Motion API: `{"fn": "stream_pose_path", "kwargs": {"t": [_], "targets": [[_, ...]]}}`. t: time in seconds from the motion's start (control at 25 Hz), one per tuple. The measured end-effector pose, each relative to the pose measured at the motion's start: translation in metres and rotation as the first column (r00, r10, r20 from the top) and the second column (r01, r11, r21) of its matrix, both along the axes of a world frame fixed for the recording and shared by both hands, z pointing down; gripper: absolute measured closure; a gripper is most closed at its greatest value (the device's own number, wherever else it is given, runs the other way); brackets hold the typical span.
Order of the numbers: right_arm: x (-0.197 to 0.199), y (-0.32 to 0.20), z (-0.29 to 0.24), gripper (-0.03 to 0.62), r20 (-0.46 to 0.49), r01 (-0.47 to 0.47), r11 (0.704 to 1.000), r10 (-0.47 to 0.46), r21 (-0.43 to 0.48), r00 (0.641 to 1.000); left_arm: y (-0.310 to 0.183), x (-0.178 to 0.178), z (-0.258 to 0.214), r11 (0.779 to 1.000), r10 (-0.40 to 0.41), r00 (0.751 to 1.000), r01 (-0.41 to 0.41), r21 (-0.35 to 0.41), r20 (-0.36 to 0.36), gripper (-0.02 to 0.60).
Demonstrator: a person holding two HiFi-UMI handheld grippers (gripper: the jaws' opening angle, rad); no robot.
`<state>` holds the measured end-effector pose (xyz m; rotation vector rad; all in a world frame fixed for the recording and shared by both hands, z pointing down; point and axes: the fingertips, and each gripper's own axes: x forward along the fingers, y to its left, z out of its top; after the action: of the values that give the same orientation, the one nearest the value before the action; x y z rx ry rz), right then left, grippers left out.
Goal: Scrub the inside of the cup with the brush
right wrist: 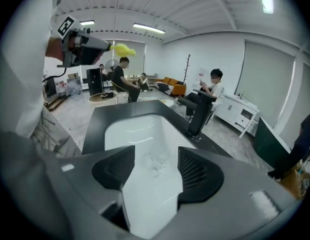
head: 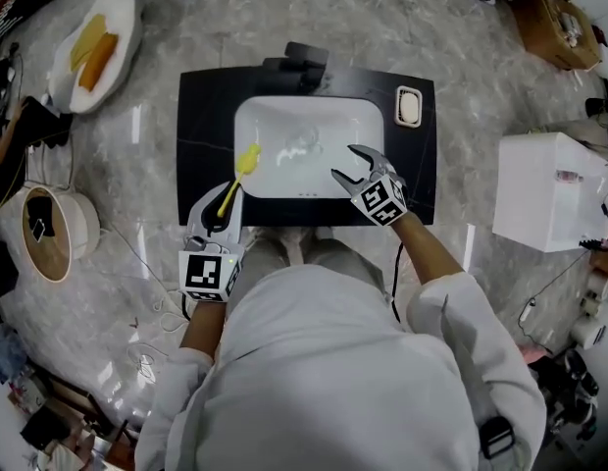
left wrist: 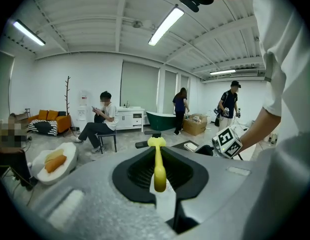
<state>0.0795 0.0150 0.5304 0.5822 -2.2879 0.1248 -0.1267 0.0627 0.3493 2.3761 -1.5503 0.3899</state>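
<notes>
- Step in hand: the reach for the cup. No scrubbing has begun, because the brush [head: 243,165] and the cup [head: 304,145] are well apart.
- The left tongs [head: 227,208] are clenched on the yellow brush handle. They hold it at the near left edge of the sink [head: 270,116], bristle end angled up and over the basin.
- The right tongs [head: 343,161] are released, jaws wide apart with nothing pressed between them. They hang over the right half of the basin, pointing down towards the cup.
- The cup is clear glass and sits on the white floor of the sink, near the middle. In the right gripper view it shows between the open jaws but farther off, untouched.
- It is faint against the white, so I cannot say for certain whether it stands upright or lies on its side.
- The sink is set in a black worktop [head: 204,116].
- Next move, as I judge it: bring the right tongs down around the cup wall, close on it, and steady it with the mouth facing the brush.
- The left tongs can then feed the bristles inside. Glass on wet porcelain may slip, so the grip needs to be square.
</notes>
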Motion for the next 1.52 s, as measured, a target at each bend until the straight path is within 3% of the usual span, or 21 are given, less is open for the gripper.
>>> {"fn": "stream_pose_path", "kwargs": {"t": [0.36,0.92,1.16,1.52], "targets": [[-0.012,-0.023,0.086,0.341,-0.095,0.059,0.993,-0.069,-0.106,0.993,0.001,-0.008,0.011,0.998,-0.037,0.999,0.038,-0.044,0.029,0.545],[-0.023,-0.044,0.173,0.364,-0.177,0.120,0.971,-0.157,-0.204,0.972,0.002,-0.012,0.036,0.991,-0.049,0.997,0.056,-0.123,0.062,0.543],[-0.024,-0.049,0.202,0.395,-0.190,0.136,0.965,-0.180,-0.225,0.965,0.014,-0.016,0.052,0.981,-0.063,0.994,0.078,-0.180,0.088,0.543],[-0.031,-0.052,0.228,0.465,-0.206,0.160,0.964,-0.204,-0.212,0.957,0.014,-0.014,0.055,0.977,-0.066,0.992,0.086,-0.194,0.107,0.543]]}}
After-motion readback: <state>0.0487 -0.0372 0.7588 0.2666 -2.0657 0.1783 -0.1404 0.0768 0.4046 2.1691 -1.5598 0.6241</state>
